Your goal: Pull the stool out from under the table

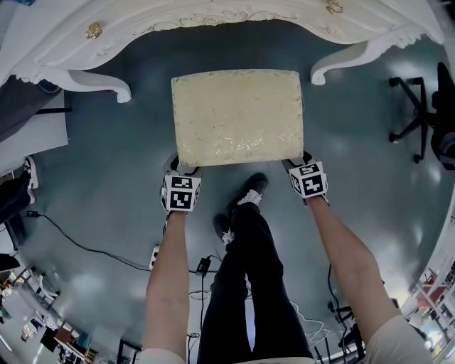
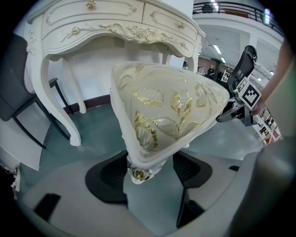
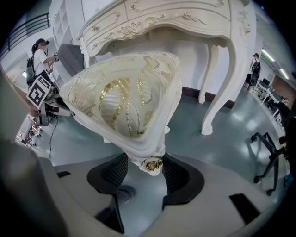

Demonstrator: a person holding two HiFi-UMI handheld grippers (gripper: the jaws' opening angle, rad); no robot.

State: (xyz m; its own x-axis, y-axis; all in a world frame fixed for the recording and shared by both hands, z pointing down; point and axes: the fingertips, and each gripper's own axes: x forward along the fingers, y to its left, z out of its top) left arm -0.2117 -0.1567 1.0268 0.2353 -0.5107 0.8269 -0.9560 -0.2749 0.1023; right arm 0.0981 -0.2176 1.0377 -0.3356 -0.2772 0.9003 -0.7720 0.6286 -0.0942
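The stool point(image 1: 238, 117), with a cream and gold cushion on a white frame, stands on the grey floor just in front of the ornate white table point(image 1: 213, 18), between its front legs. My left gripper point(image 1: 178, 169) is shut on the stool's near left corner, and my right gripper point(image 1: 298, 162) on its near right corner. In the left gripper view the stool's corner point(image 2: 140, 172) sits between the black pads point(image 2: 110, 178) of my left gripper point(image 2: 148, 171). In the right gripper view my right gripper point(image 3: 144, 172) pinches the gold-knobbed corner point(image 3: 152, 163).
The person's legs and shoes point(image 1: 245, 213) stand right behind the stool. Cables point(image 1: 85, 245) and a power strip point(image 1: 154, 256) lie on the floor at the near left. An office chair base point(image 1: 416, 117) is at the right, a grey panel point(image 1: 32, 131) at the left.
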